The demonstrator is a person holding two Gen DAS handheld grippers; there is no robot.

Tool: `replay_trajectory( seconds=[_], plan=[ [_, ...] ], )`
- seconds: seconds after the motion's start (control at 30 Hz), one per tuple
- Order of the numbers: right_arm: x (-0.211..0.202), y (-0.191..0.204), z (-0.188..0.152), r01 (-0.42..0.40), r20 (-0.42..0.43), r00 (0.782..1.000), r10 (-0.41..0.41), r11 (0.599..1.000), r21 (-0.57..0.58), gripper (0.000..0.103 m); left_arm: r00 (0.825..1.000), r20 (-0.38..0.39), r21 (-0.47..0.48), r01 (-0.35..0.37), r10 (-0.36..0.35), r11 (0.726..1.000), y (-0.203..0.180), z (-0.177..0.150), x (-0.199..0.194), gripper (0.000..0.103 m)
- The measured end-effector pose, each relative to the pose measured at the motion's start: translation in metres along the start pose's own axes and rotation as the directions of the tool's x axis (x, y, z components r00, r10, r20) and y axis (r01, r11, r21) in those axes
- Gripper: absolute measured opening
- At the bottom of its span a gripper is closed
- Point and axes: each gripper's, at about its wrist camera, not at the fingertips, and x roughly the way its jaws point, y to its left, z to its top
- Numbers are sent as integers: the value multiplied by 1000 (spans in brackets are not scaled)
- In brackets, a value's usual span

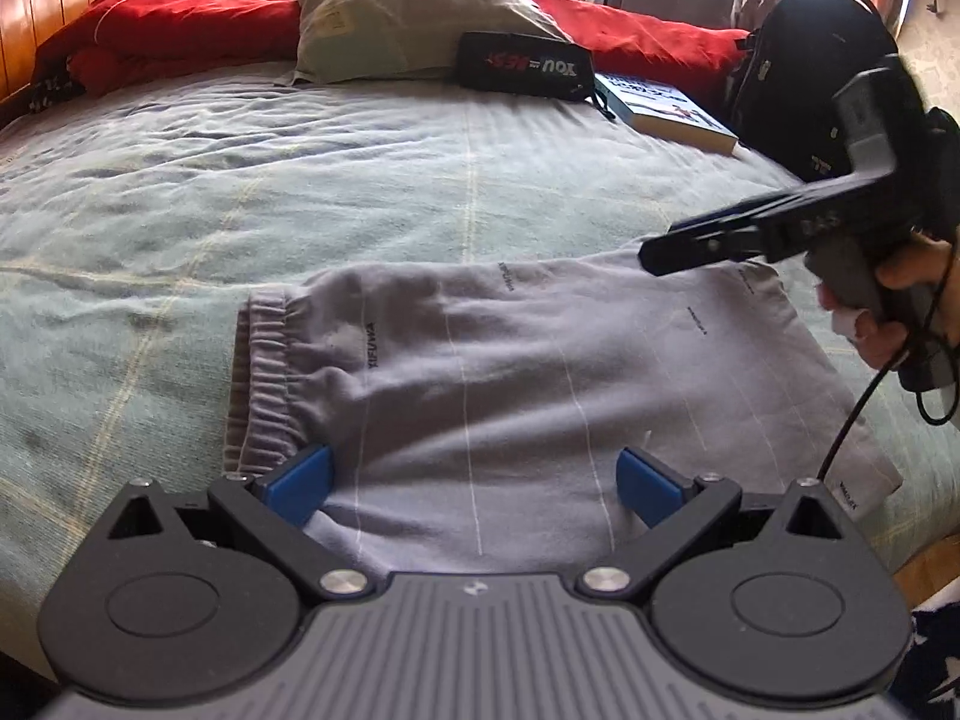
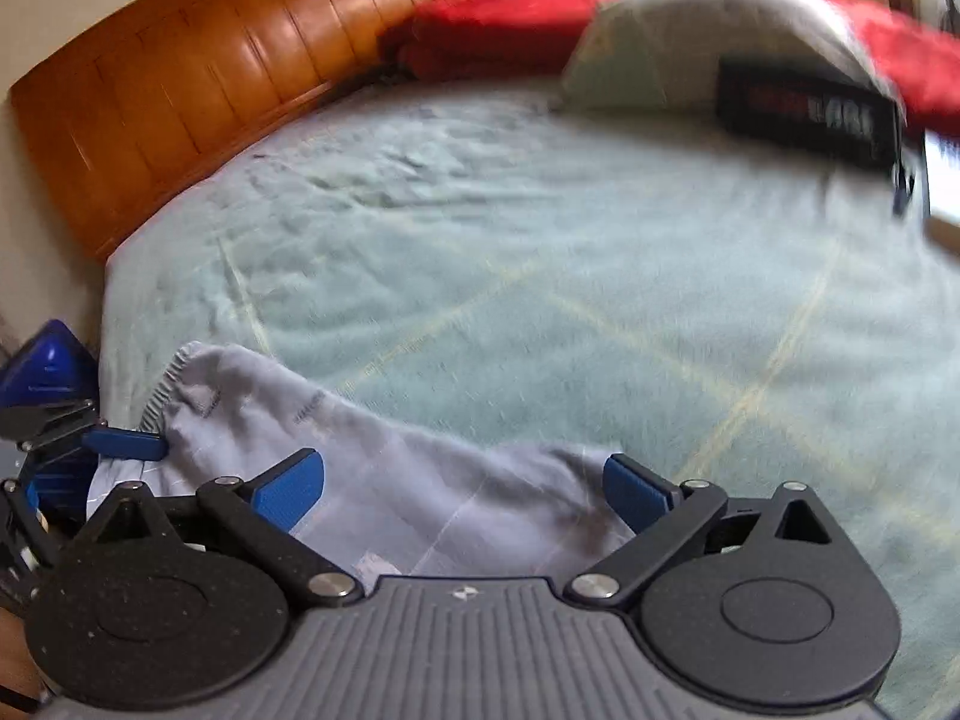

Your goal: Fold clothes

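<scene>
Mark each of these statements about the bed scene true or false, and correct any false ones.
1. The grey garment lies on the bed cover. True.
2. The left gripper is clamped shut on cloth. False: its jaws stand apart, holding nothing.
3. A book lies beside the black pouch. True.
4. The pillow is blue. False: it is pale, off-white.
5. The right gripper is open. True.

We see wide free bedspread (image 1: 252,192) beyond the grey garment (image 1: 510,372), with room to pass. Far back stand the pillow (image 1: 408,18), black pouch (image 1: 522,63), book (image 1: 672,111) and backpack (image 1: 804,78). The wooden headboard (image 2: 198,90) closes one side.
</scene>
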Motion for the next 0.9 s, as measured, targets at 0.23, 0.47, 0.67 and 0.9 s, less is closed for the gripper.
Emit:
replay_trajectory(
  seconds=[0.23, 0.47, 0.67, 0.9],
  plan=[
    [15, 0, -10, 17, -58, 998, -18, 1000, -27, 103, 999, -8, -31, -31, 31, 999, 8, 11, 10, 100],
    [-51, -8, -21, -24, -14, 1000, 25, 996, 85, 103, 999, 40, -76, 30, -27, 997, 12, 9, -12, 100],
    [-55, -6, -69, -67, -96, 992, 83, 985, 162, 103, 997, -27, -104, 71, -74, 992, 13, -7, -2, 100],
    [-90, -5, -78, -74, -28, 996, 81, 977, 202, 103, 1000, 21, -139, -17, 20, 990, 33, 10, -39, 100]
  ],
)
